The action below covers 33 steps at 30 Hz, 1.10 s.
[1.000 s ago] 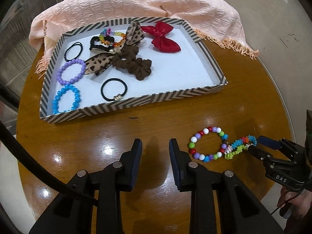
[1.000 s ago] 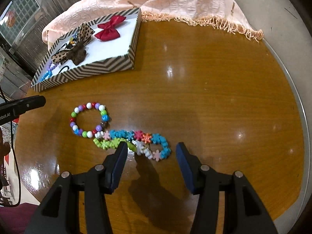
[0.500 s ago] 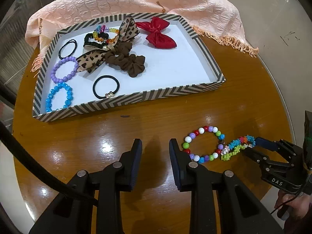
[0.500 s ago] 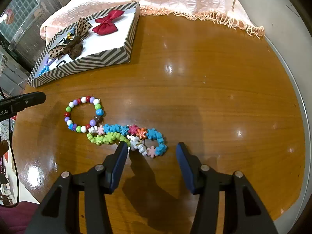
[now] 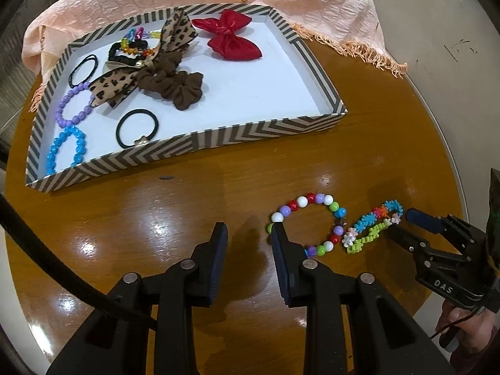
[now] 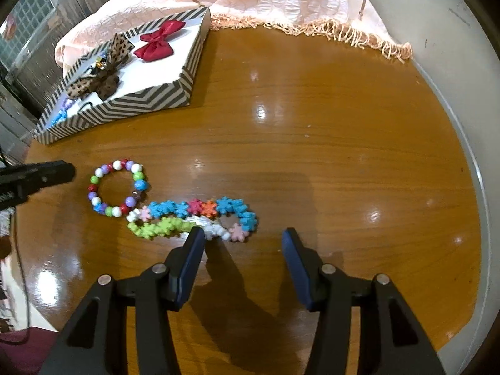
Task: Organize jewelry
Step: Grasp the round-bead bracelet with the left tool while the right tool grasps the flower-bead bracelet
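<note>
left claw (image 5: 247, 234): black, blue pads, silver screws | right claw (image 6: 243, 239): same

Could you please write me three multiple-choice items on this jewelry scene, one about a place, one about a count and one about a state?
1. Where does the round-bead bracelet lie?
A. in the striped tray
B. on the bare wooden table
C. on the pink cloth

2. How many bracelets lie on the table outside the tray?
A. one
B. two
C. four

3. How do the right tongs stand?
A. open, holding nothing
C. shut on a bow
B. shut on a bracelet

Answers: 1 B, it rests on the wooden table, in front of the striped tray; 2 B, the round-bead one and the snowflake-bead bracelet beside it; 3 A, their jaws stand apart, with only one end of the snowflake-bead bracelet just ahead of them.
</note>
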{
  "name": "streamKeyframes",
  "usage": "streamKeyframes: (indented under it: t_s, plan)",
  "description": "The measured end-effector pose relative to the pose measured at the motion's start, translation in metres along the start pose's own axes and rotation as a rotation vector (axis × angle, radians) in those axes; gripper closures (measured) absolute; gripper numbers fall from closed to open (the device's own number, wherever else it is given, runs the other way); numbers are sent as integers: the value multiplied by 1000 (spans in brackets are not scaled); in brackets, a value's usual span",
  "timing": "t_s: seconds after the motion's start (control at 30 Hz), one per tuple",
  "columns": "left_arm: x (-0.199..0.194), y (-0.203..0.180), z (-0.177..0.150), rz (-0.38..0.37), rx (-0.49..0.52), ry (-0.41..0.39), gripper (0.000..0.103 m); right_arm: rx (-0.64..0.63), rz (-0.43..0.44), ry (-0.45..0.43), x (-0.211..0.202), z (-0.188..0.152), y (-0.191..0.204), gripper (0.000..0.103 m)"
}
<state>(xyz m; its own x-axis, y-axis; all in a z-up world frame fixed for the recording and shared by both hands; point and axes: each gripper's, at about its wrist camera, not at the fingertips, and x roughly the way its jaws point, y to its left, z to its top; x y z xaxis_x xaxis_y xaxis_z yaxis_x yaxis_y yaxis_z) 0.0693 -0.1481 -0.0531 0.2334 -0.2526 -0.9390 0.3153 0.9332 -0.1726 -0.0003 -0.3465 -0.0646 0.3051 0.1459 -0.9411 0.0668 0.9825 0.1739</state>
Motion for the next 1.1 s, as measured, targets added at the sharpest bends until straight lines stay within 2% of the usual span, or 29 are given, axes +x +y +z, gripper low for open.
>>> streamKeyframes:
  t_s: [0.13, 0.3, 0.53, 0.63, 0.7, 0.77, 0.83, 0.87, 0.9, 0.93, 1.1]
  plan:
    - [3, -4, 4, -10, 1, 0, 74, 39, 30, -9, -1, 2, -3, 49]
    - [9, -14, 8, -8, 22, 6, 72, 47, 7, -15, 4, 7, -3, 49]
    - [21, -34, 4, 65, 112, 25, 72, -6, -49, -32, 6, 7, 2, 49]
    - [29, -32, 4, 85, 109, 43, 72, -13, -43, -42, 6, 6, 2, 49]
    - [29, -32, 5, 95, 108, 30, 71, -24, -37, -52, 5, 5, 2, 61]
    - [29, -32, 5, 84, 115, 18, 71, -22, 5, -52, 4, 4, 1, 83]
    - [29, -33, 4, 75, 130, 6, 78, -26, 11, -51, 4, 4, 2, 86]
    - [29, -35, 3, 74, 146, 3, 90, -35, 7, -52, 4, 4, 4, 88]
    - [29, -35, 3, 74, 159, 5, 93, -37, 13, -51, 3, 4, 4, 92]
    - [30, -35, 3, 65, 162, 8, 93, -32, 24, -51, 1, 5, 4, 95]
    - [23, -23, 7, -9, 116, 2, 94, -21, 57, -92, -17, 11, 1, 95]
